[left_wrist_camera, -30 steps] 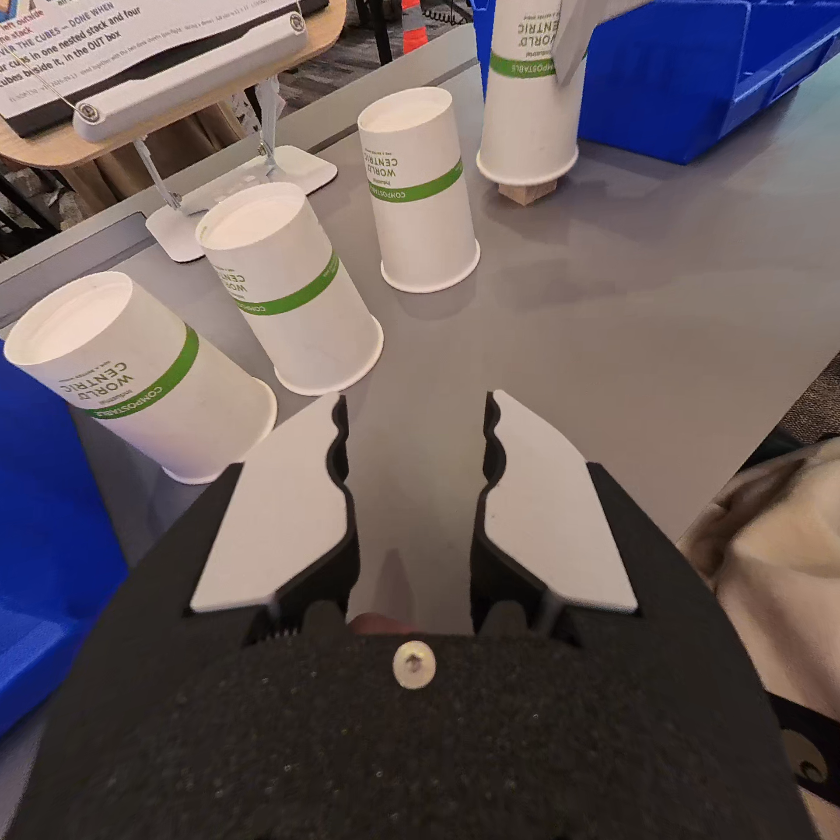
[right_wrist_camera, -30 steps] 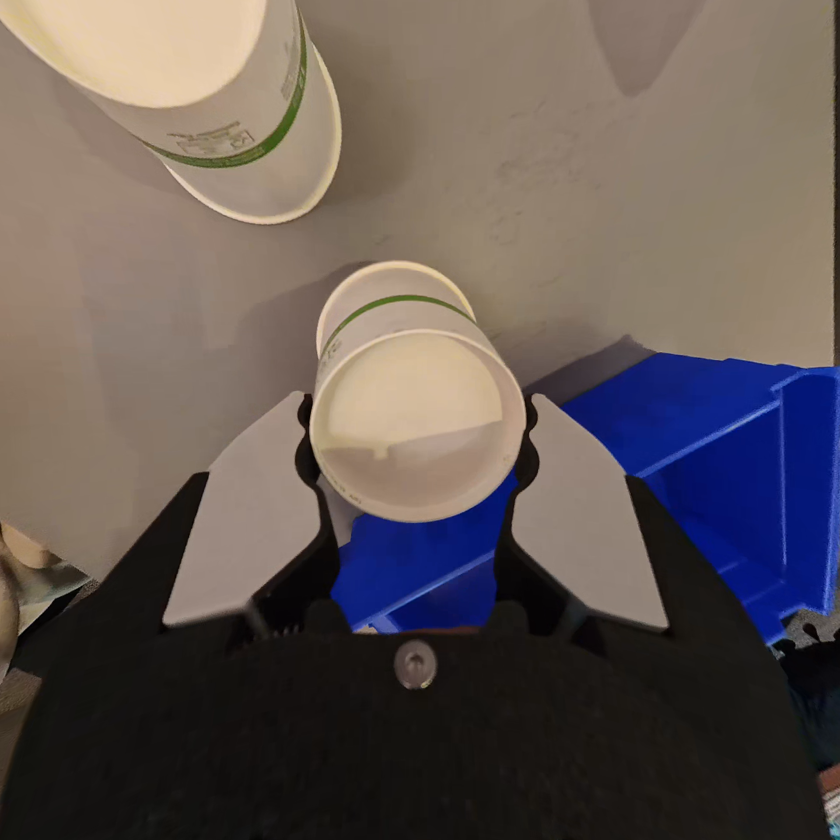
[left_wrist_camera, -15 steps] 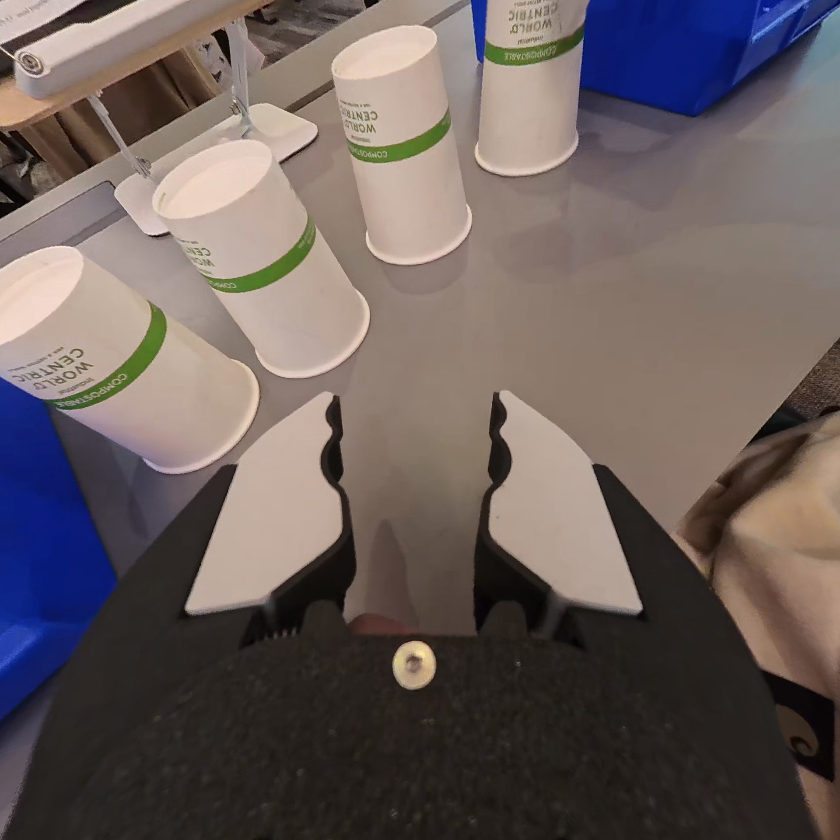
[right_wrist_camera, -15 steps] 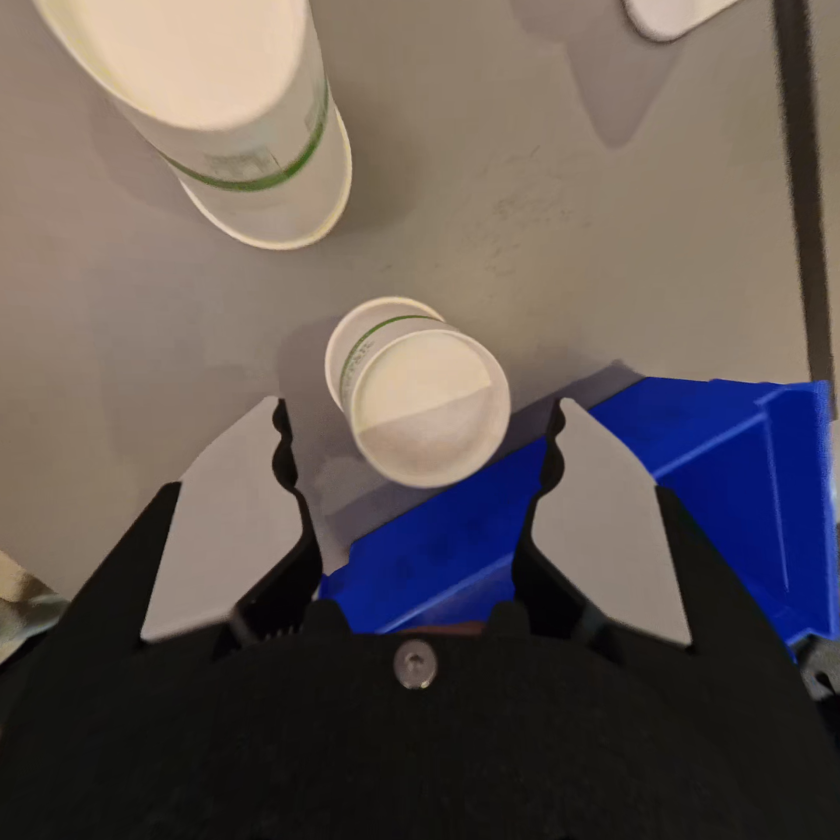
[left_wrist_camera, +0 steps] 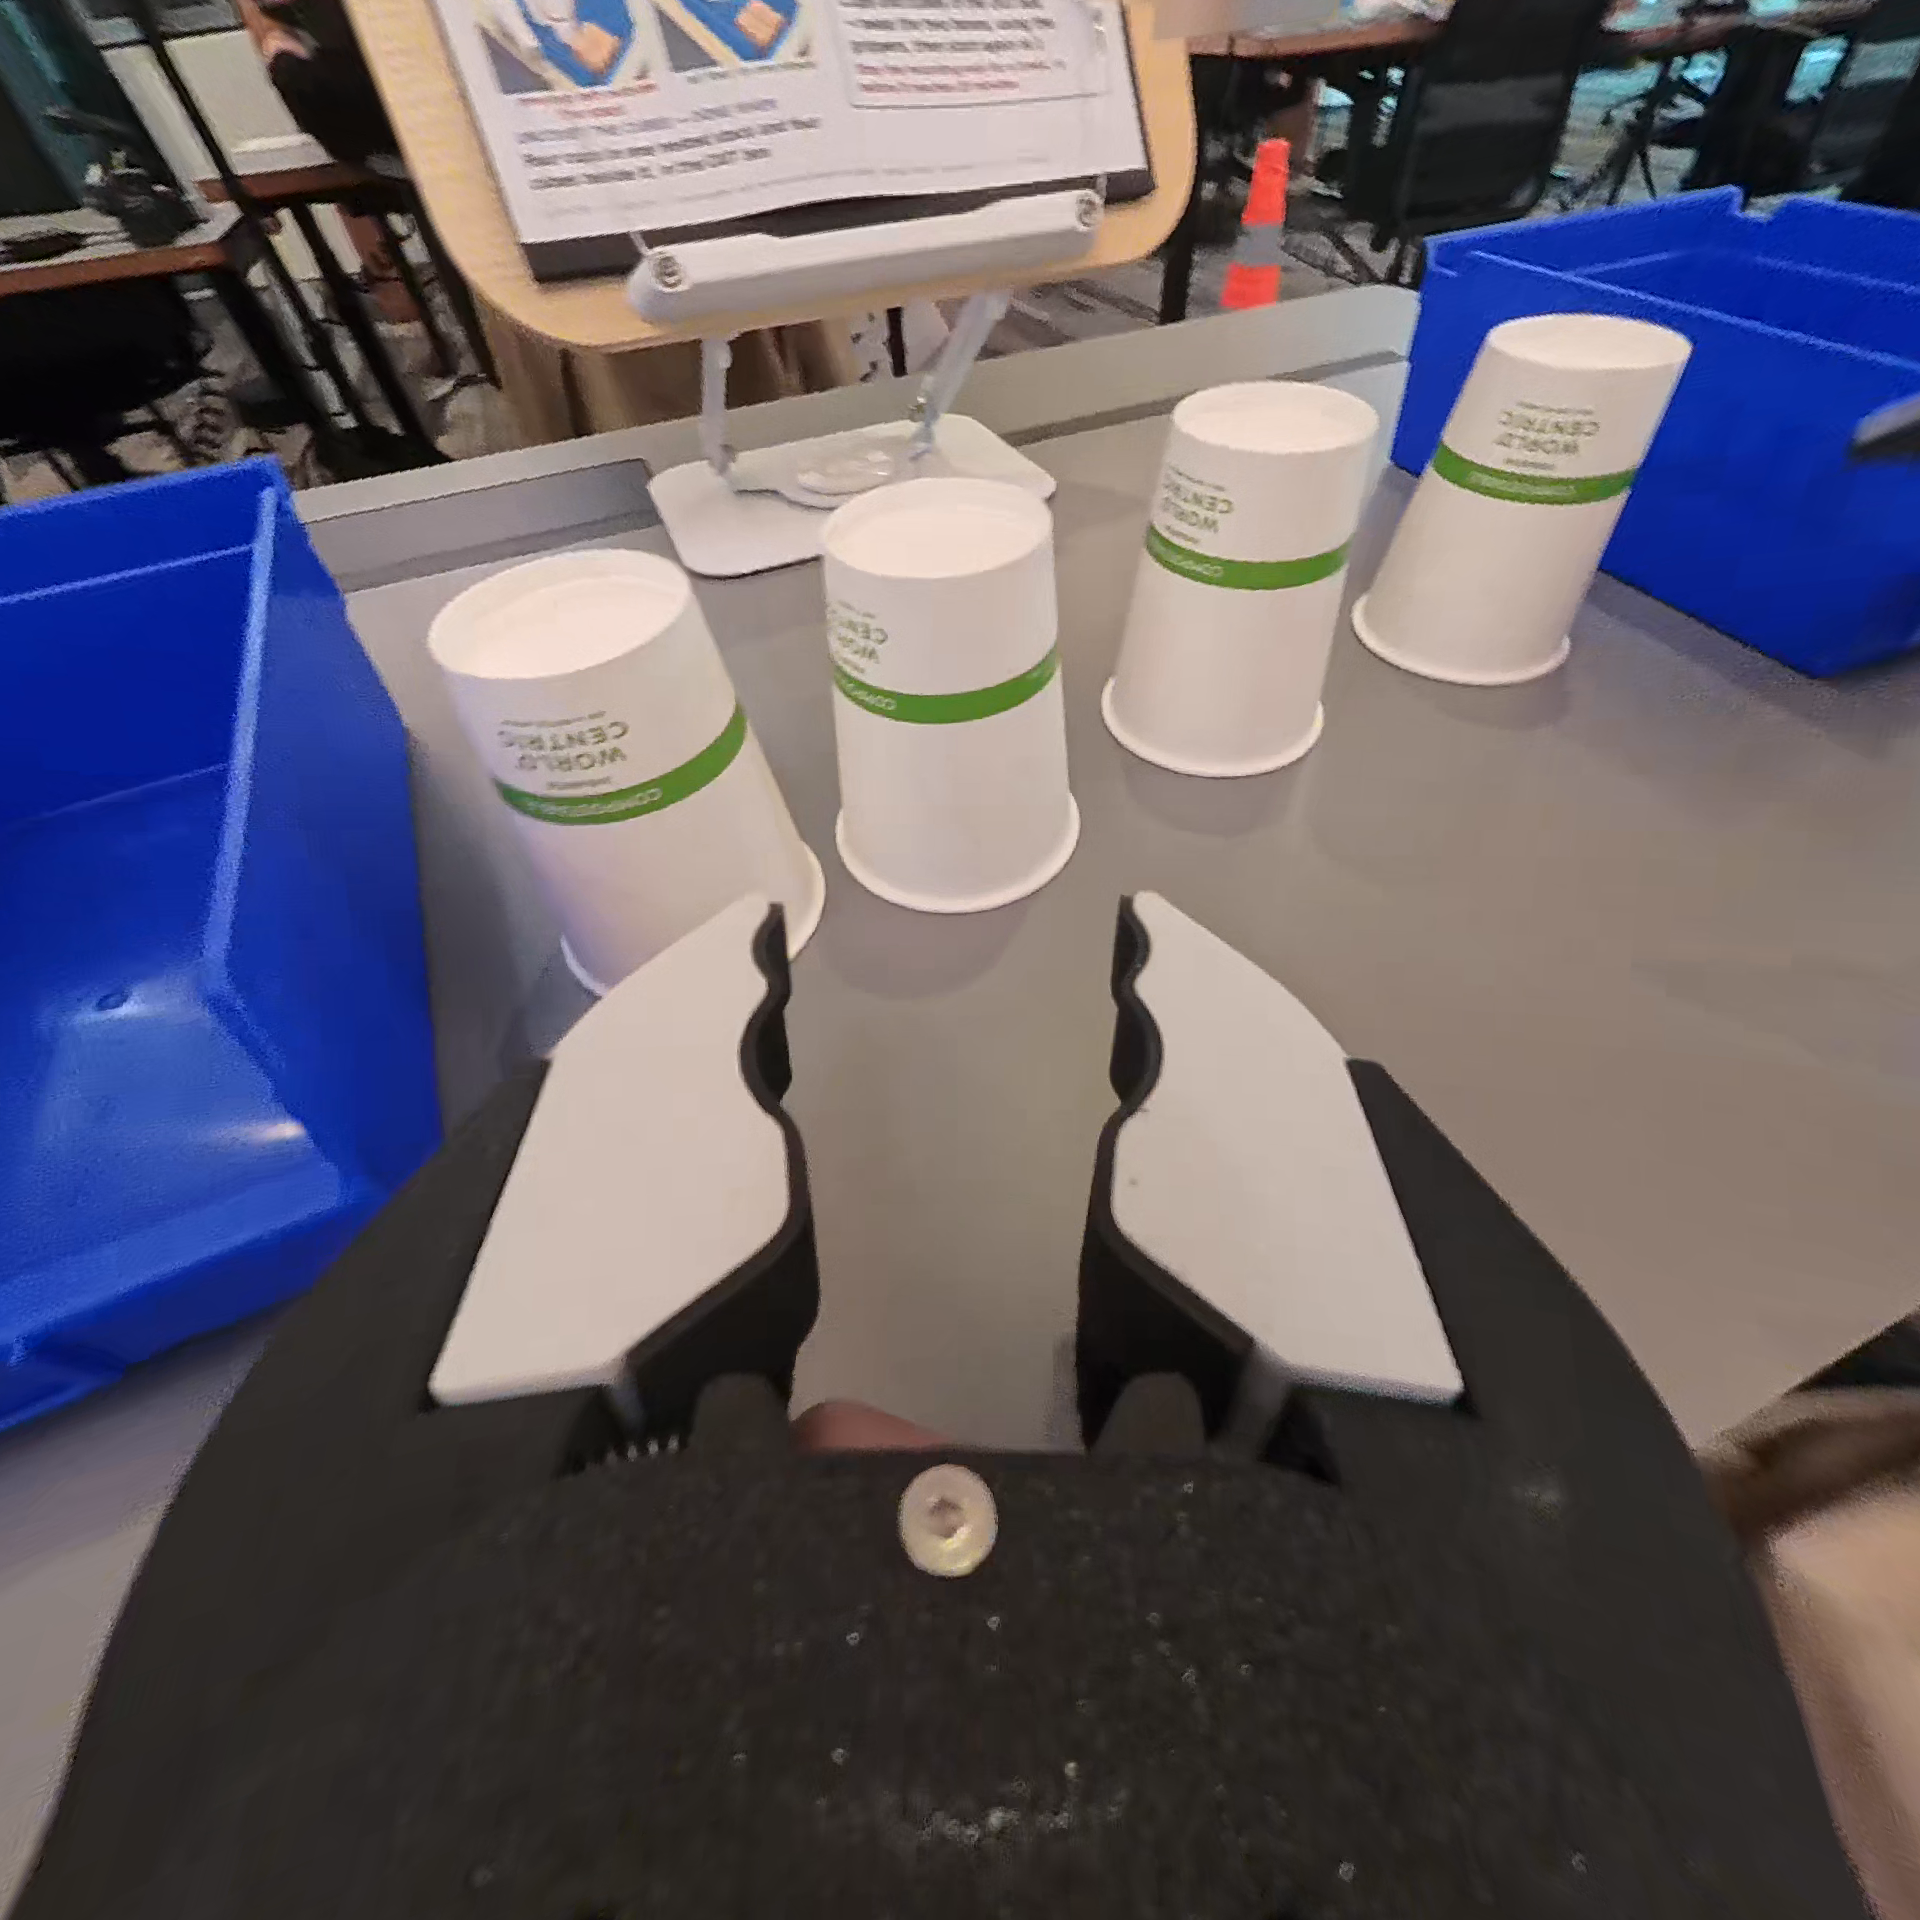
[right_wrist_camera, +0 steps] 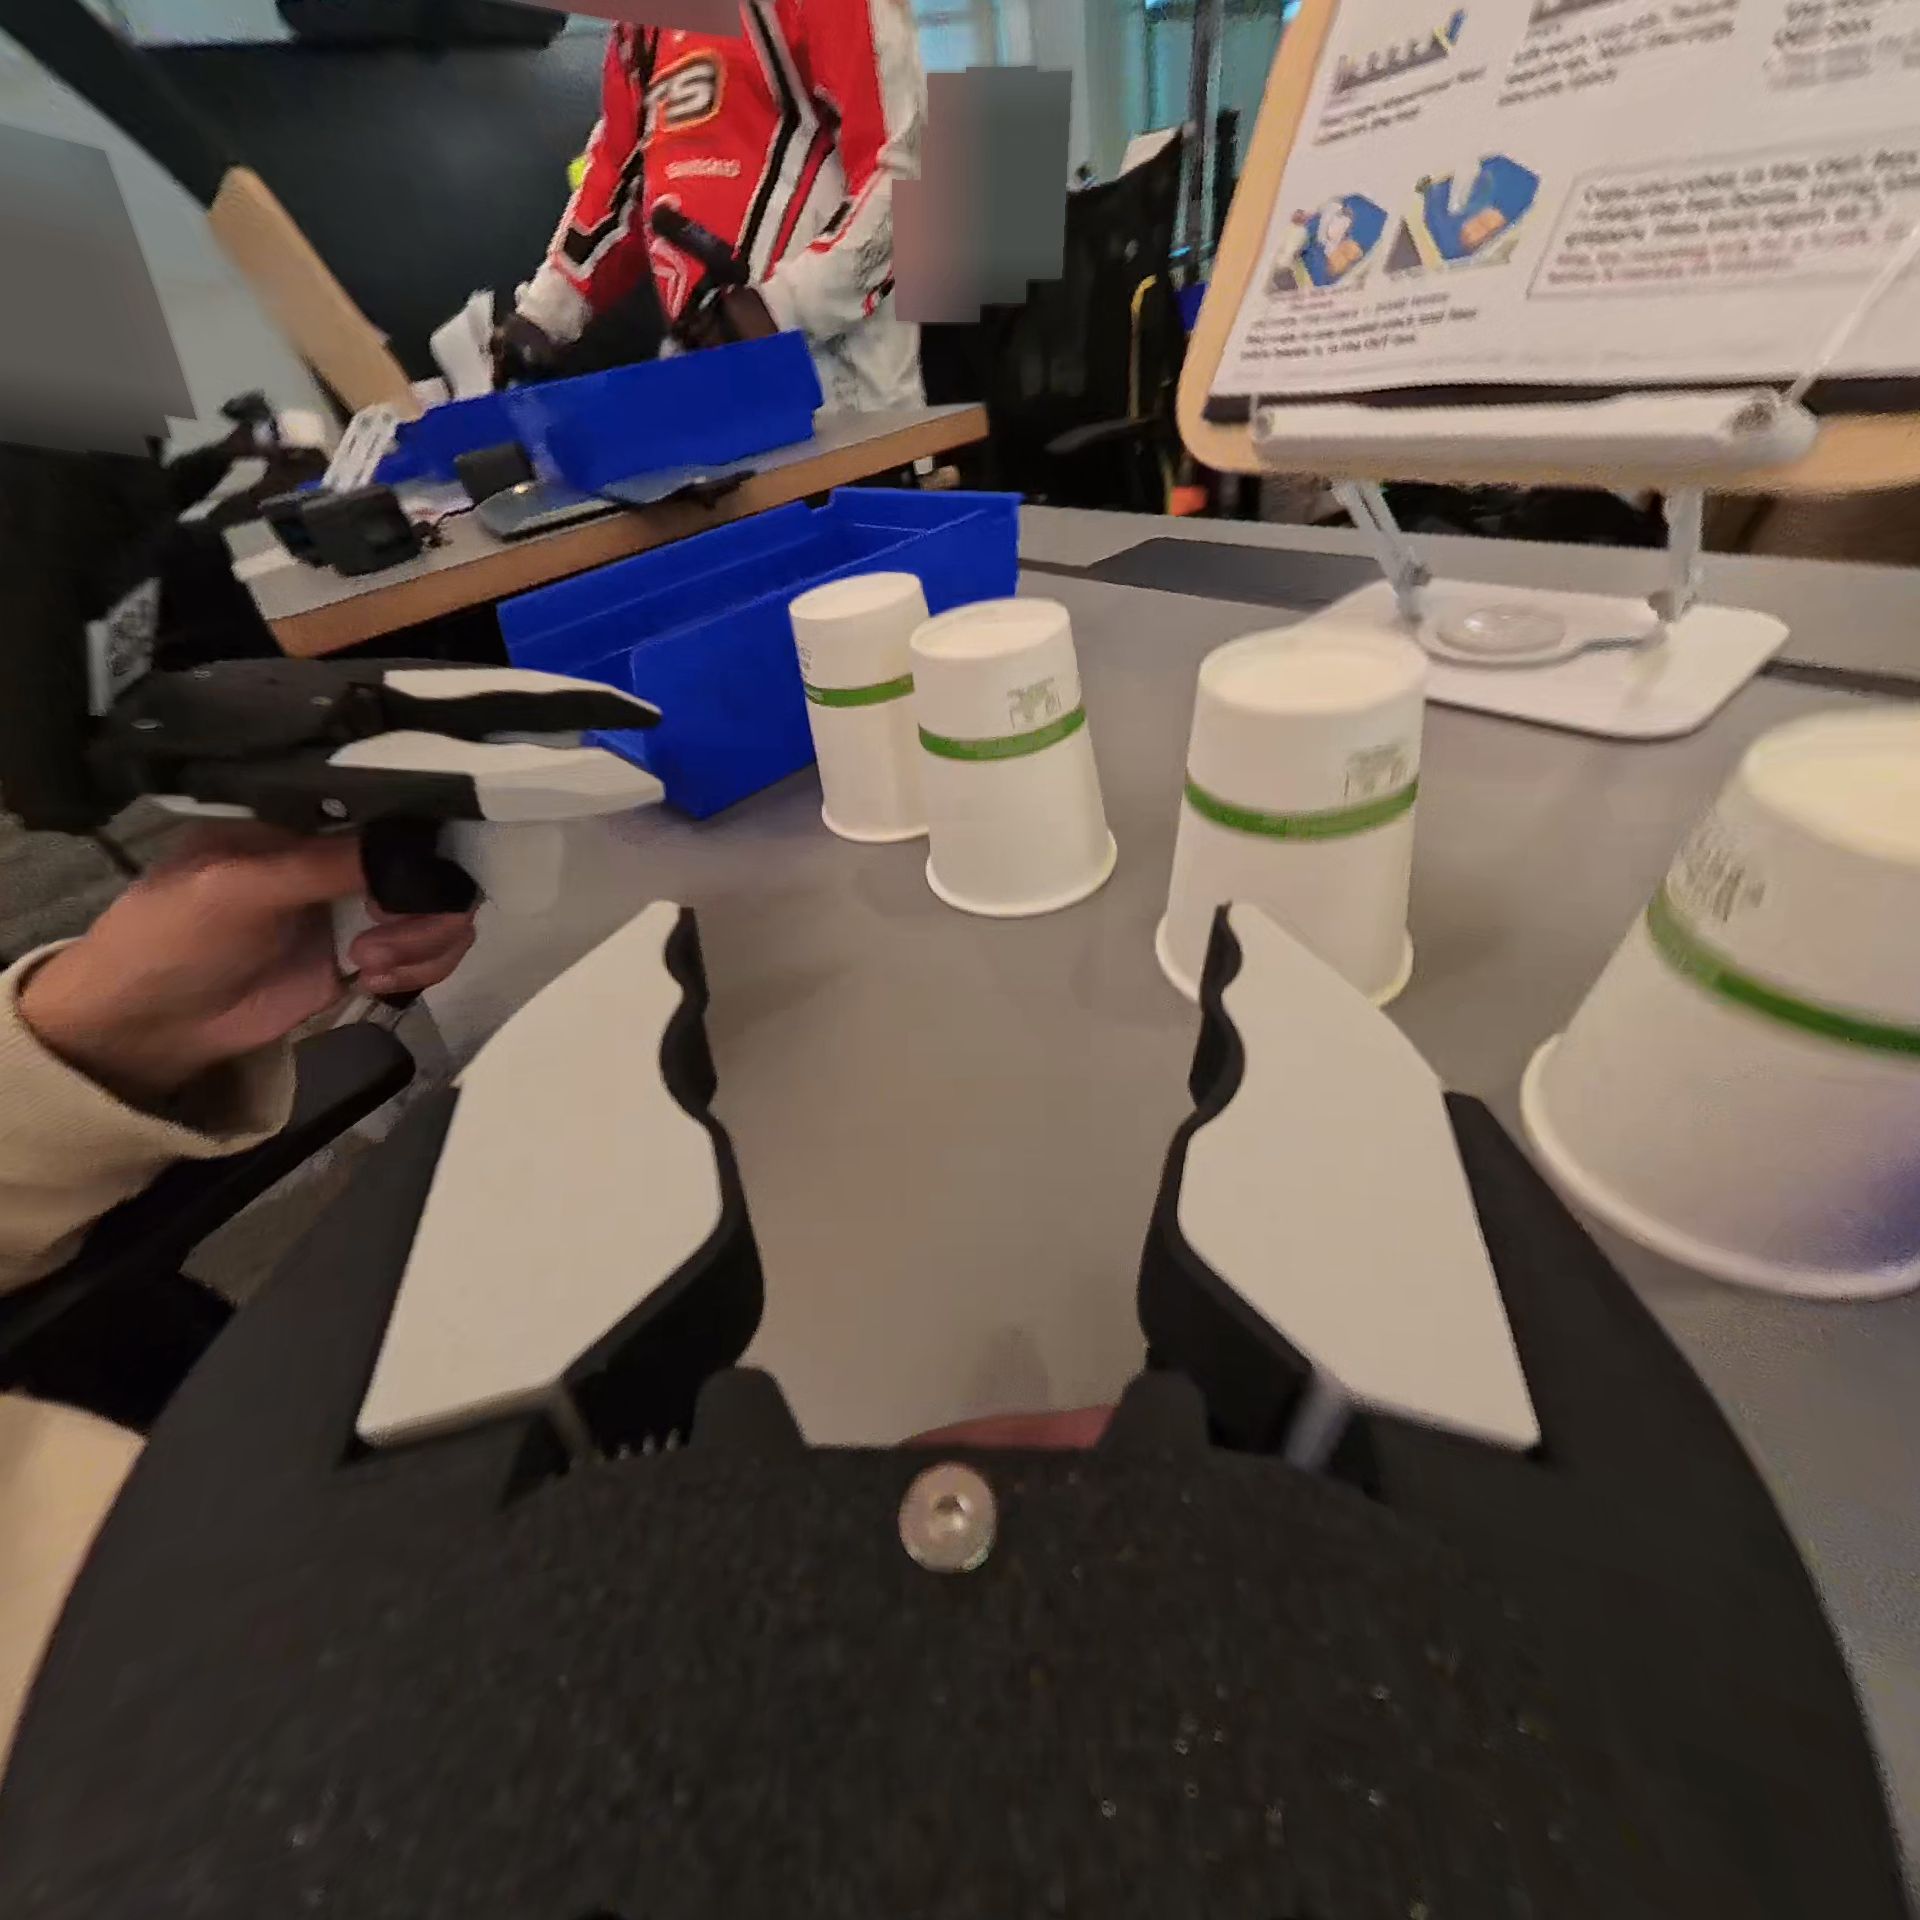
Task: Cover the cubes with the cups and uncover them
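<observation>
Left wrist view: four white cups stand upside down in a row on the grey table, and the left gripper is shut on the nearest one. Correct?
Not quite. The left gripper is open and holds nothing; the nearest cup sits beside its finger, ungripped. The left wrist view shows this. The four cups do stand upside down in a row on the grey table.

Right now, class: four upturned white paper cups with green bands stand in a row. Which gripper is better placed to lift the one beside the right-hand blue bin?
Right gripper, probably: open, empty, and that cup stands just beside its fingers. Left gripper faces the row's other end.
</observation>
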